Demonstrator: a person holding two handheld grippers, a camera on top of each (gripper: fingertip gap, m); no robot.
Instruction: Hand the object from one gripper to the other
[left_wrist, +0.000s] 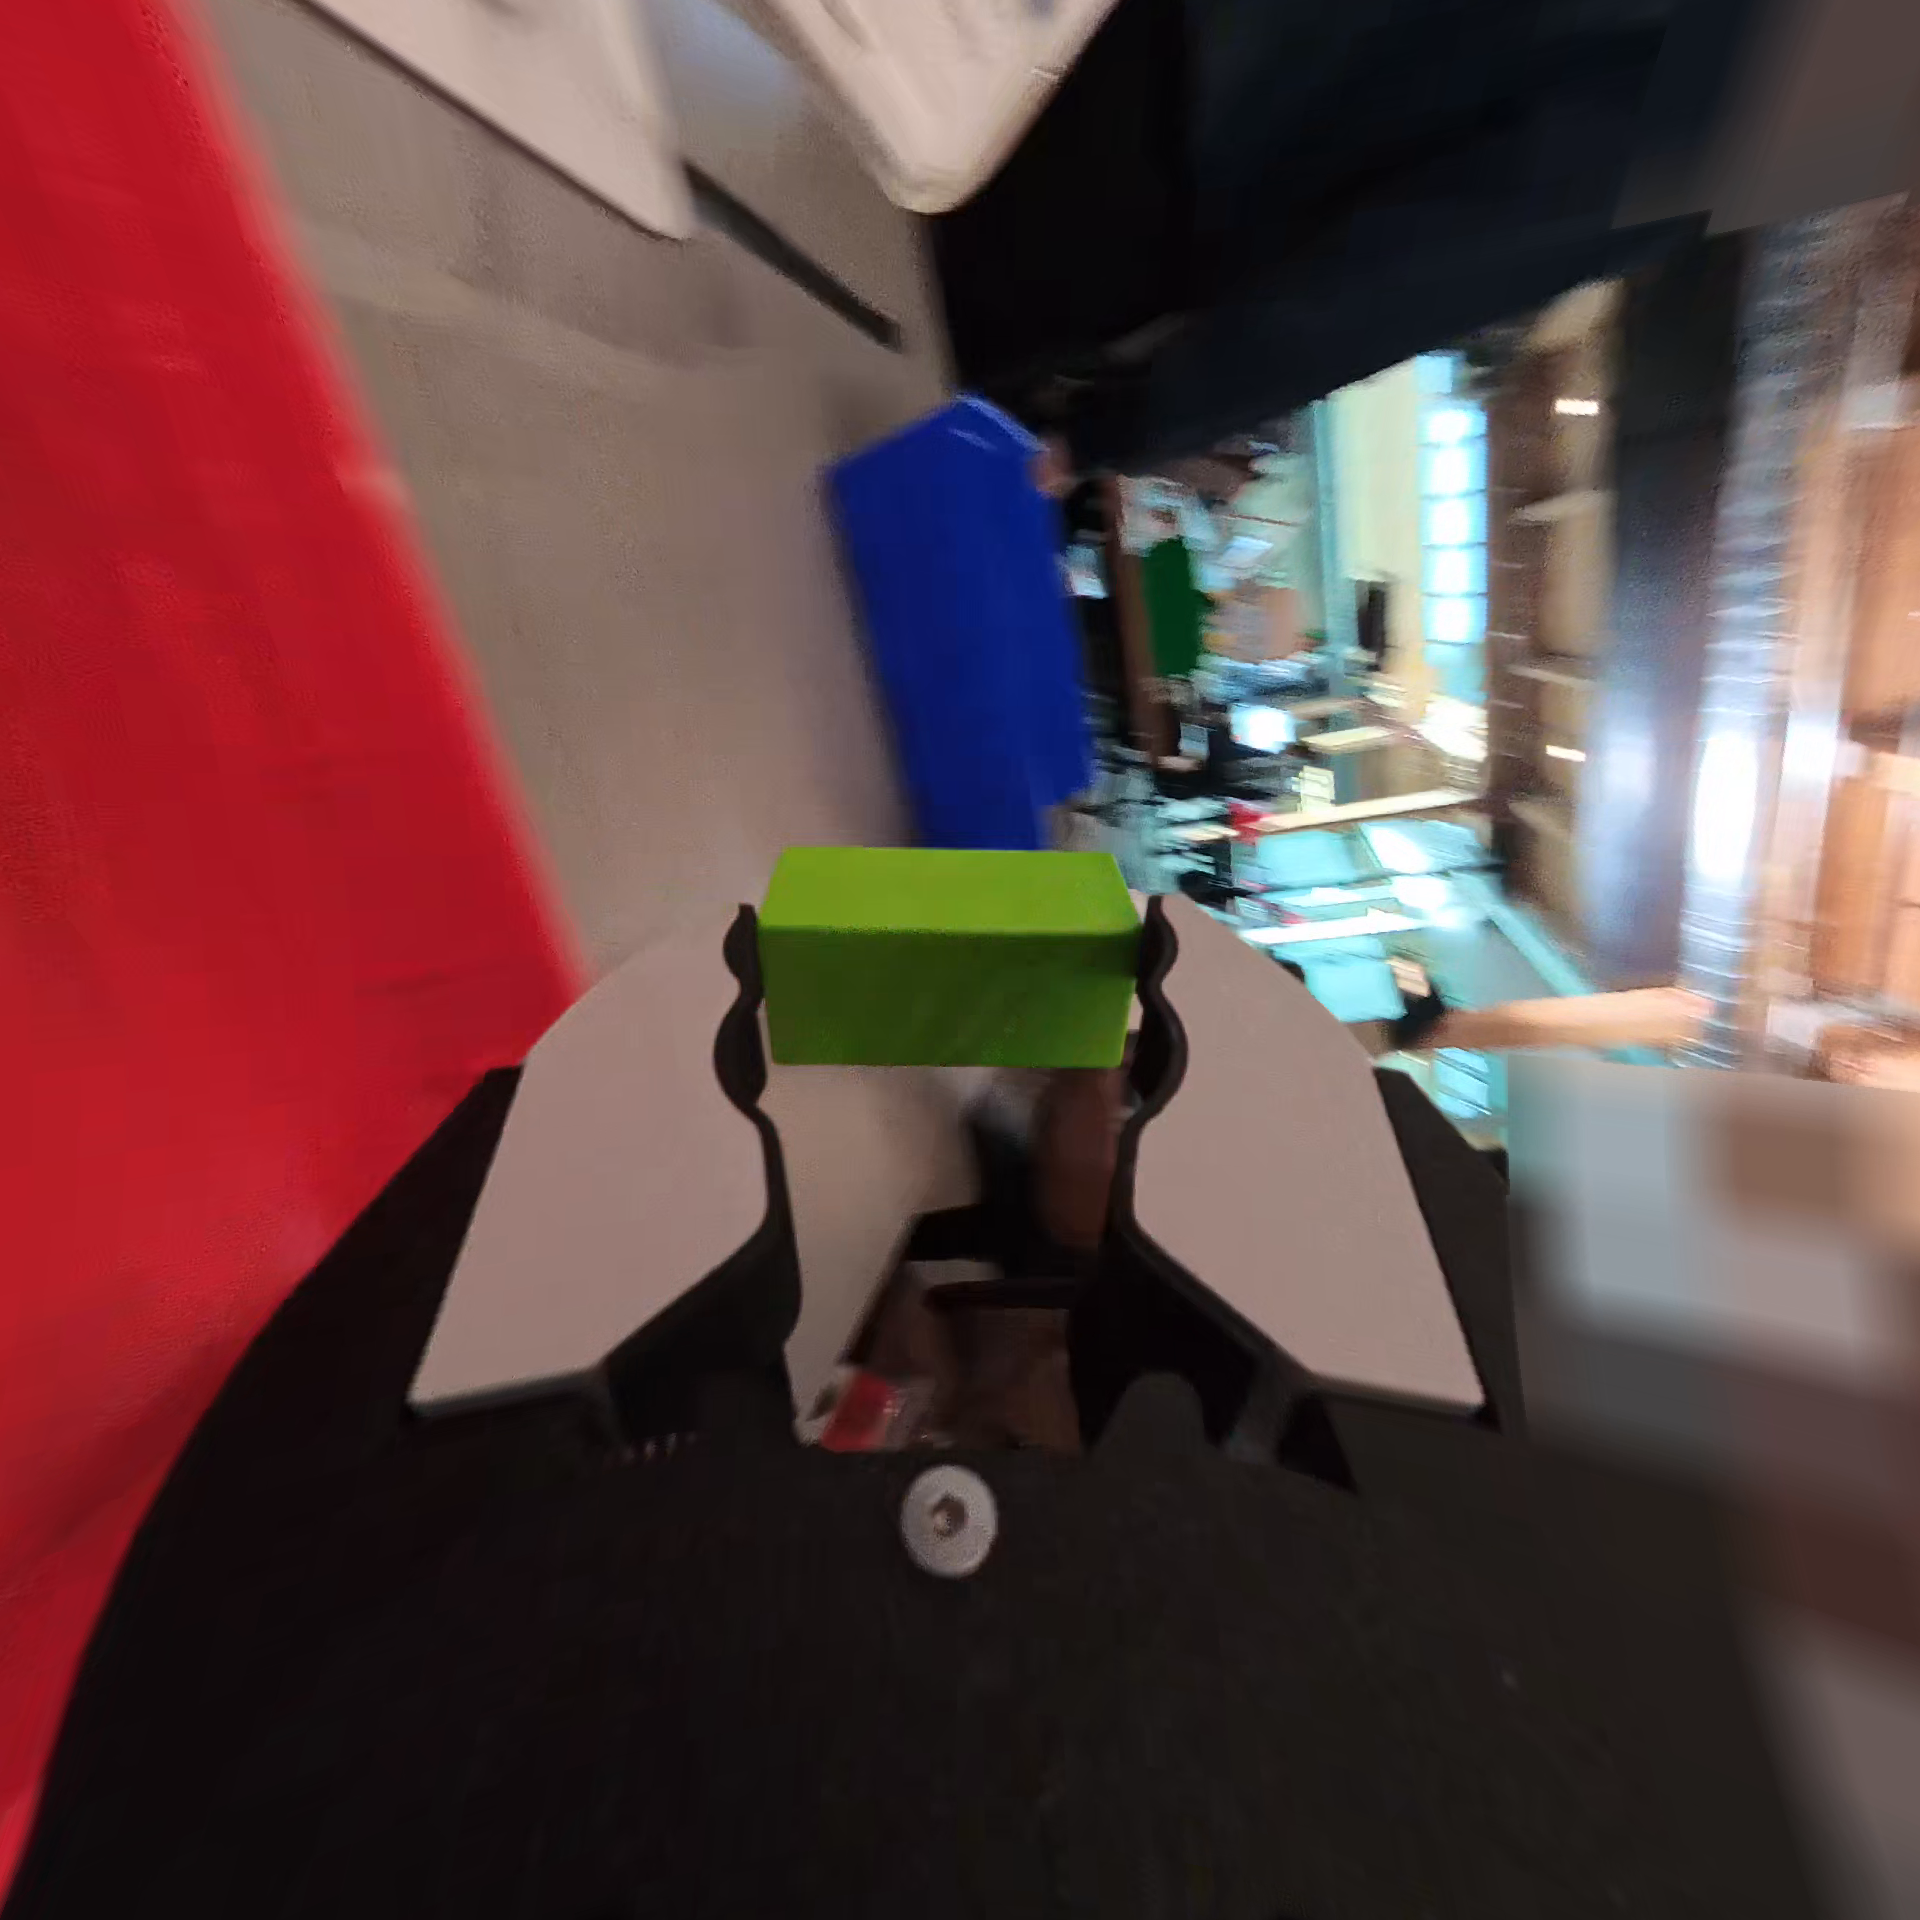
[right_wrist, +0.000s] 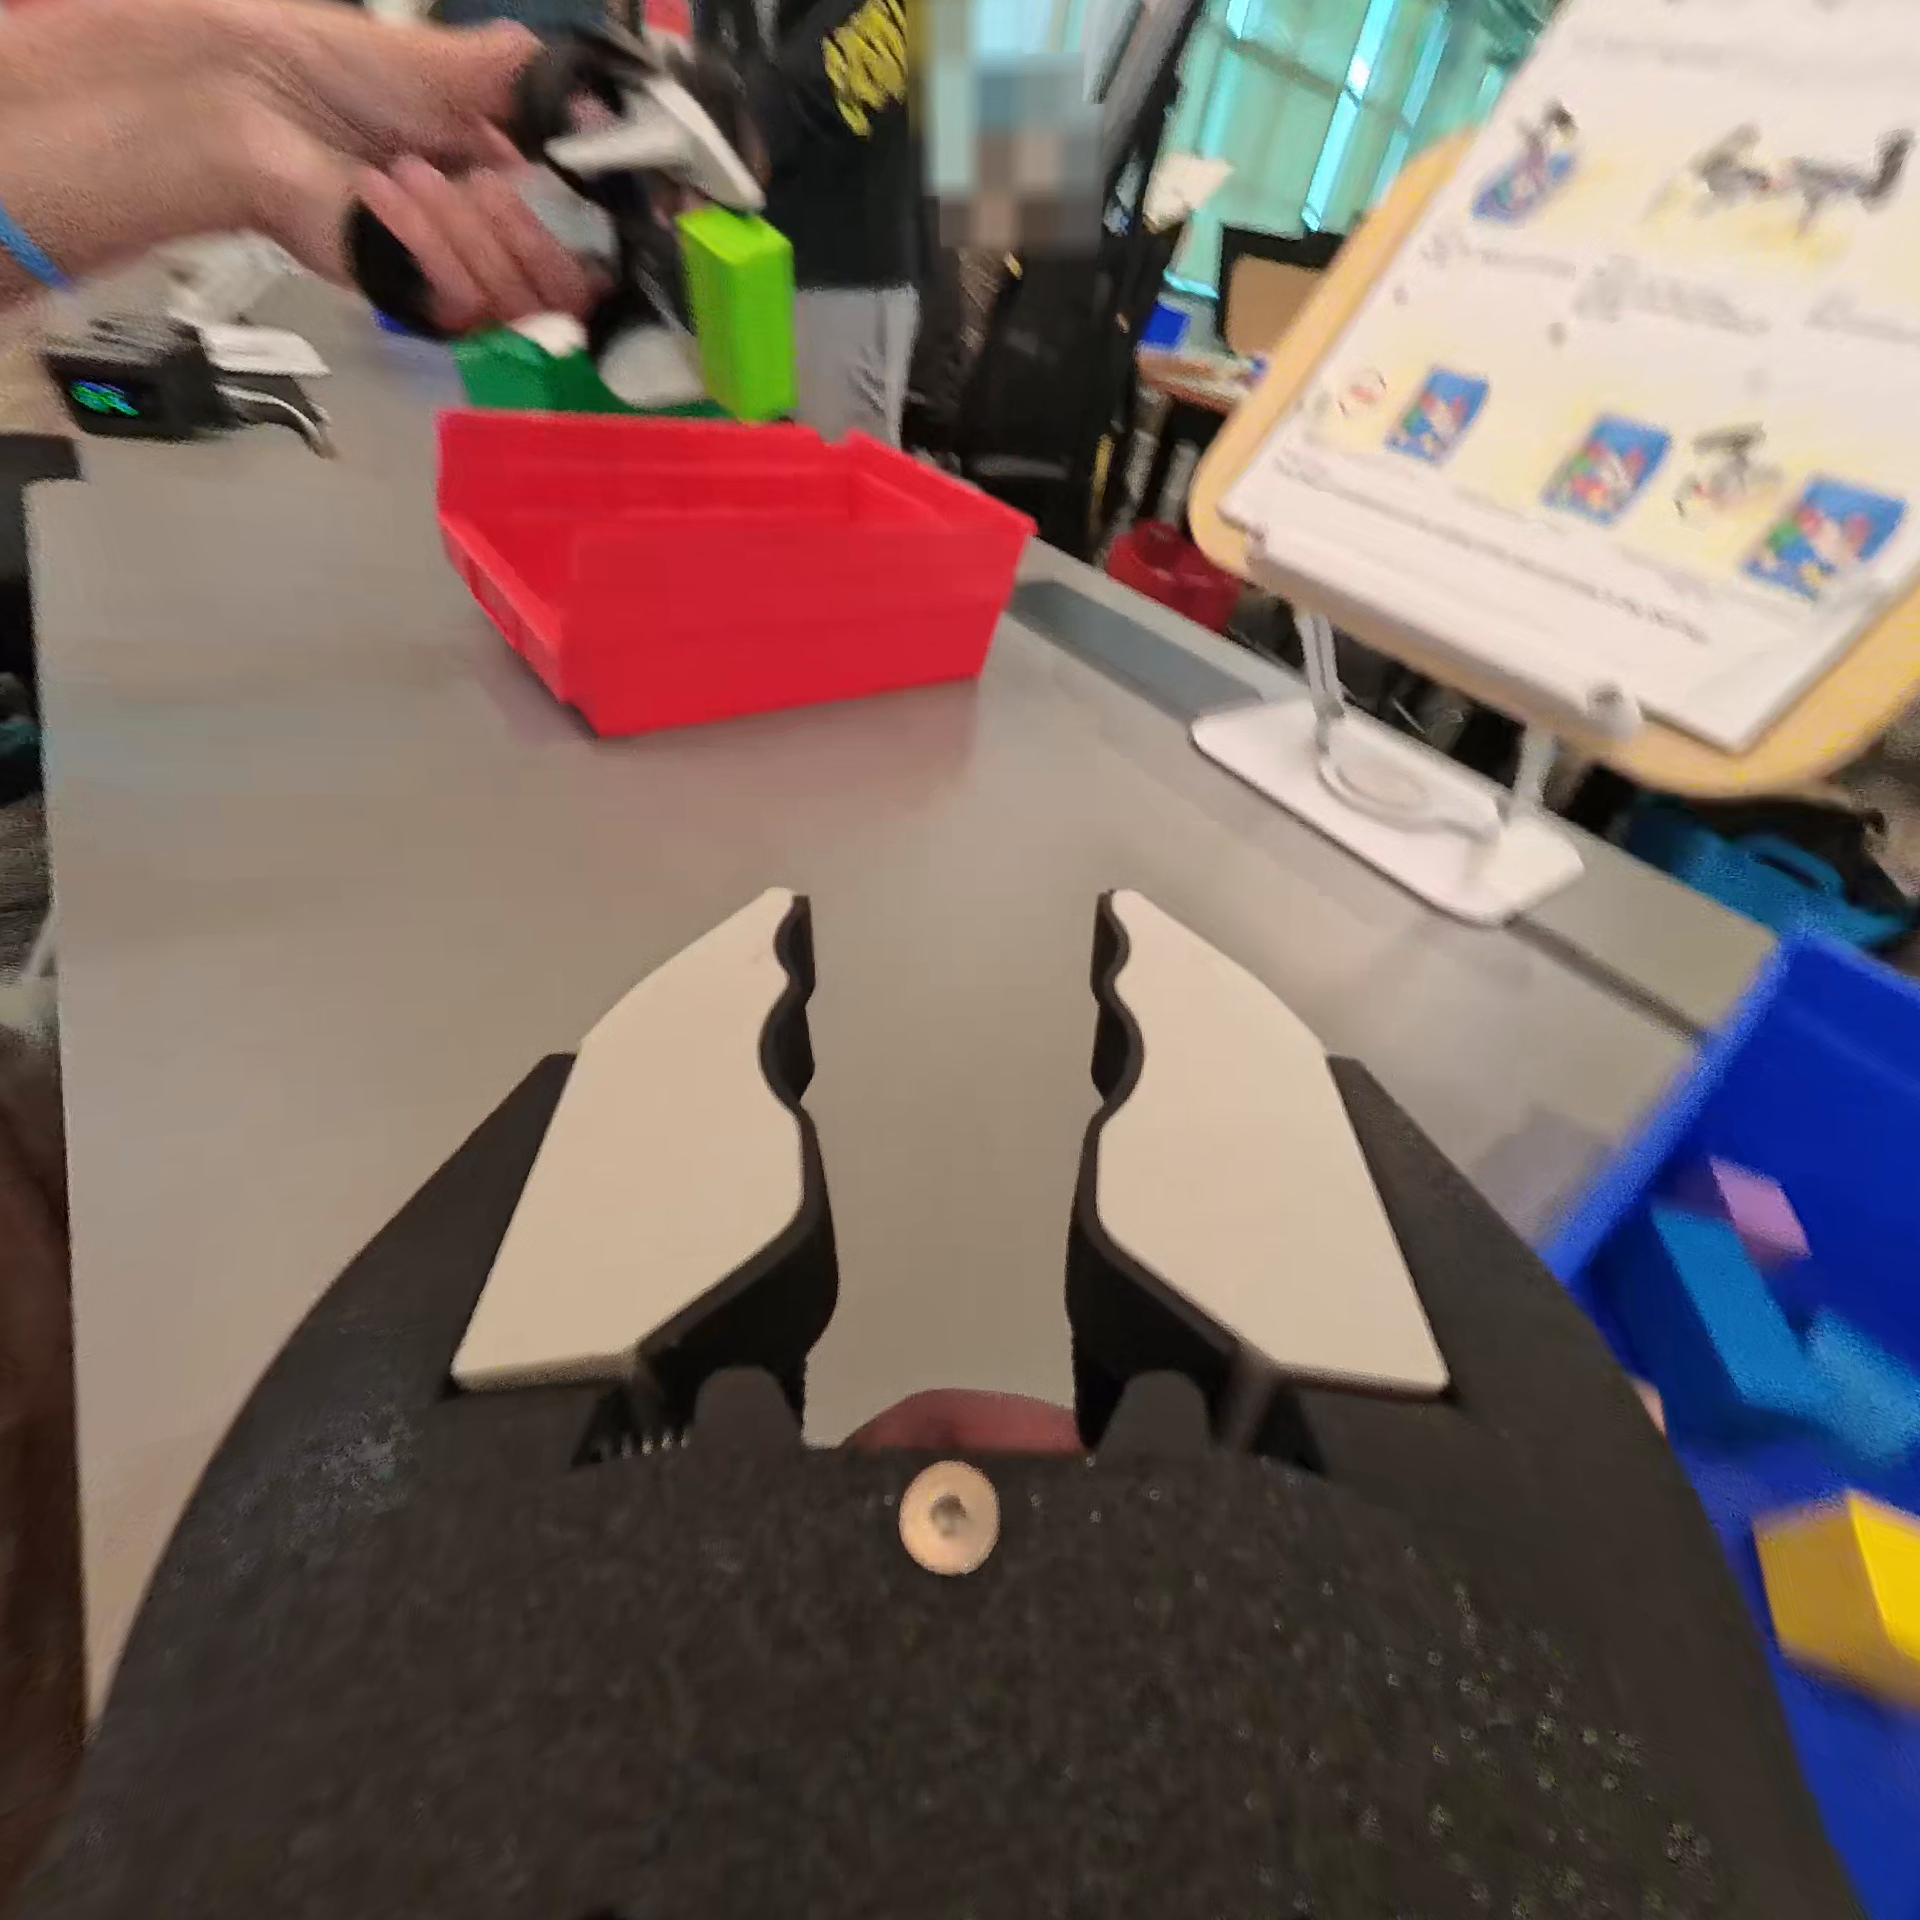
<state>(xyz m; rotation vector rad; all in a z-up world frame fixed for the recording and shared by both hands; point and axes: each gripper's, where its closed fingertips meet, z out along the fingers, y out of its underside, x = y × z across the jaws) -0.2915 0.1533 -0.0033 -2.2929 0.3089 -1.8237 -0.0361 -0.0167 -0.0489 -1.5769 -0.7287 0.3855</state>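
My left gripper is shut on a lime green block, held crosswise between the fingertips; this view is rolled sideways and blurred. In the right wrist view the same green block hangs upright from the left gripper, held by a hand above the far end of the table, over the red bin. My right gripper is open and empty, low over the grey table, well short of the block.
A blue bin with coloured blocks sits at the right, also in the left wrist view. A picture board on a white stand is at the right. A green bin lies behind the red one. People stand beyond the table.
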